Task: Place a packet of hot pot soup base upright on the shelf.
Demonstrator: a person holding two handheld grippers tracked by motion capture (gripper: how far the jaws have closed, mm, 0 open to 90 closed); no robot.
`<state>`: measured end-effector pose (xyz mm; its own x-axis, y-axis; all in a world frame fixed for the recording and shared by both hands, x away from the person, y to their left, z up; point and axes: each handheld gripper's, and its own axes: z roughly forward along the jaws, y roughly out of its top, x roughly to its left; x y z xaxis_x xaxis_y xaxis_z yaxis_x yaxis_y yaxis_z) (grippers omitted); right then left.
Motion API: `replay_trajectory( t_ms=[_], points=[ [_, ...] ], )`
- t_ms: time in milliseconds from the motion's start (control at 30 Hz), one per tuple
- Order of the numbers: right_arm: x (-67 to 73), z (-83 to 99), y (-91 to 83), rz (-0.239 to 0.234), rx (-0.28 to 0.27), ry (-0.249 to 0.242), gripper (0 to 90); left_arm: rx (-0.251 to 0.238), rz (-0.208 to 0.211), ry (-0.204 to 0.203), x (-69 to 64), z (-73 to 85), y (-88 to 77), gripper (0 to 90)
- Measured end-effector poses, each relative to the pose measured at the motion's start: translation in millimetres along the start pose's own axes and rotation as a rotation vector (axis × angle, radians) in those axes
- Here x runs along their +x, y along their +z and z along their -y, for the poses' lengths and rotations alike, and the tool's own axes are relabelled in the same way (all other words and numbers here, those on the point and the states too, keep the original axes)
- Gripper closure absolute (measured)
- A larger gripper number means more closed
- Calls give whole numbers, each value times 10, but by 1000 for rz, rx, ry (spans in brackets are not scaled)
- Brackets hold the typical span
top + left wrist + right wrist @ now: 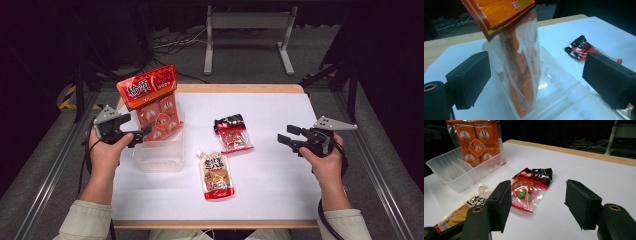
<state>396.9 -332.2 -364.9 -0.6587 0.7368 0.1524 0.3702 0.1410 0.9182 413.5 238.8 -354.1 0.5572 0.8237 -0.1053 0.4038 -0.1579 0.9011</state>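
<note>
Behind left gripper (534,82), orange packet (520,65) upright in clear bin (564,97)

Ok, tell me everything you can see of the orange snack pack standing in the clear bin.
The orange snack pack is a clear plastic bag with a red-orange printed header and several orange packets inside. It stands upright, leaning slightly, in the far compartment of the clear plastic bin, its bottom edge on the bin floor. The left claw is open, its pads either side of the pack without pressing it. Nothing else touches it.
</note>
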Motion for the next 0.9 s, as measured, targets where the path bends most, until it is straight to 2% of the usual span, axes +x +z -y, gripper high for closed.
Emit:
replay_trajectory(
  t_ms=[67,167,333,500,700,900],
  points=[
    [-4,5,-1,3,-1,1,386,6,7,35,-56,30,-49,82],
    [1,11,-2,-2,-2,6,385,-2,30,31,-108,88,-111,80],
    [11,2,-15,-8,-10,-3,385,29,81,48,-204,176,-213,84],
    [28,-8,-9,-13,-7,-11,385,24,94,53,-247,187,-257,91],
    [41,-25,17,-18,-4,-13,383,29,136,72,-299,173,-261,98],
    [62,-37,106,-30,20,-19,380,-2,161,34,-260,172,-295,107]
  ],
)
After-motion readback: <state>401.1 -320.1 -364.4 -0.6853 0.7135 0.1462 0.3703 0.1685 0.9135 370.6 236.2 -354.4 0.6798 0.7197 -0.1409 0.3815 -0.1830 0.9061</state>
